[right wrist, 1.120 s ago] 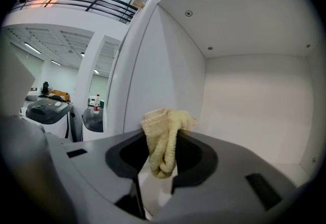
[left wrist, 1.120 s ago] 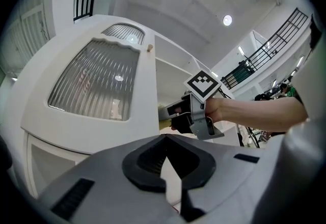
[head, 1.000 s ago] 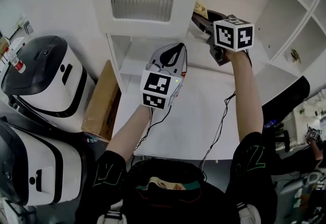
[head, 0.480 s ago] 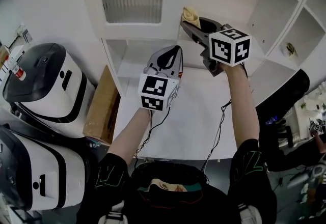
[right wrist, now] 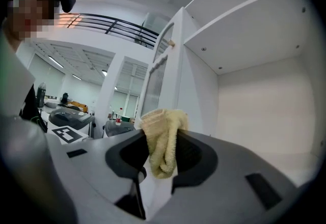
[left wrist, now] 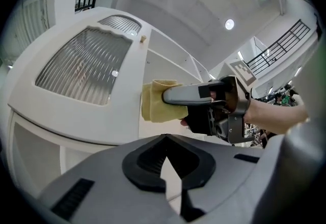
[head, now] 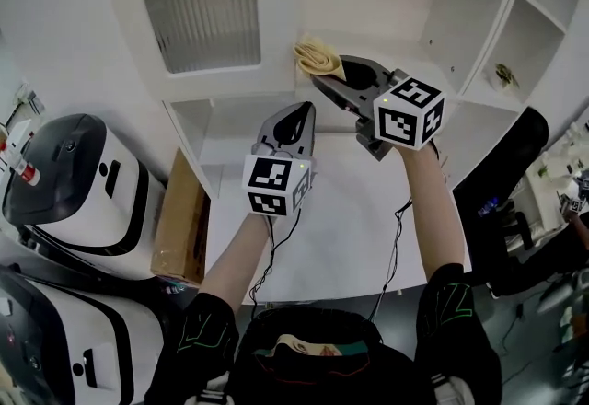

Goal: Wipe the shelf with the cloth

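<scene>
A yellow cloth (head: 319,55) is pinched in my right gripper (head: 324,79), which is raised in front of the white shelf unit (head: 396,3). The cloth hangs bunched between the jaws (right wrist: 163,141), close to the upright panel beside the ribbed-glass door (head: 207,3); whether it touches is unclear. The open shelf compartment (right wrist: 260,111) lies to the right of the cloth. My left gripper (head: 294,118) is held lower and to the left, jaws together and holding nothing. From the left gripper view (left wrist: 165,139) I look up at the cloth (left wrist: 155,101) and the right gripper (left wrist: 170,96).
A white table (head: 340,210) stands below the shelf unit. A cardboard box (head: 184,201) leans at its left, next to white-and-black machines (head: 74,164). A black chair (head: 515,164) is at the right. A small object (head: 504,74) sits on a right-hand shelf.
My right gripper has carried the cloth leftwards, from the open compartment toward the panel by the glass door. The left gripper stays below it. The head view has shifted.
</scene>
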Demonstrator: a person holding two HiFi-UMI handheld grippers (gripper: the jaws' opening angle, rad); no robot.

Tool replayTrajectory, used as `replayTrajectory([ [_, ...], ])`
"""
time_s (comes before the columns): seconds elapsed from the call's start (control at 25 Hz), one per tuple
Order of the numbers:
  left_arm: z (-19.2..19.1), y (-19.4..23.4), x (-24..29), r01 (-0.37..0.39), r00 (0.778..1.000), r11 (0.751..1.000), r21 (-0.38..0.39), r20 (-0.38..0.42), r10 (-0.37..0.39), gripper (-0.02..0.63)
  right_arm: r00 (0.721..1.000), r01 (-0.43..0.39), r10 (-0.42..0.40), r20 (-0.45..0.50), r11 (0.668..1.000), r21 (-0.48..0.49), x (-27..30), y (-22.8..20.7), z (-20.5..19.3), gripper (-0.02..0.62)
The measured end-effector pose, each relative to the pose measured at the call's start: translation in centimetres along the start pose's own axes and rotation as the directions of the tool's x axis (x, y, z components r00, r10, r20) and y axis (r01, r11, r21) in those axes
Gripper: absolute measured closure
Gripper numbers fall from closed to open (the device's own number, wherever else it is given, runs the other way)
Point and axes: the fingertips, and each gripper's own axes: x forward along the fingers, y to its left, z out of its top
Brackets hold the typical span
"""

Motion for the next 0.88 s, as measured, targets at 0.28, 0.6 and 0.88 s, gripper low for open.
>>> replayTrajectory([
  [0.28, -1.0, 0.0, 0.5, 0.016, 1.000, 1.000, -0.021, -0.002, -0.016, 0.607, 0.963, 0.186, -0.218, -0.157, 0.963, -0.194, 0.6, -3.0, -2.2, 0.468],
  [0.6, -2.4, 1.4, 0.1, 0.011, 1.000, 1.000, -0.007, -0.012, -0.011, 0.607, 0.883, 0.169, -0.342, -0.322, 0.871, -0.461, 3.6, -3.0, -4.8, 0.468],
  [0.88, -4.0, 2.3, 0.4, 0.006, 1.000, 0.999, -0.052, -0.013, -0.007, 0.607, 0.775, 0.019, -0.473, -0.420, 0.681, -0.732, 3.6, -2.6, -6.8, 0.468],
])
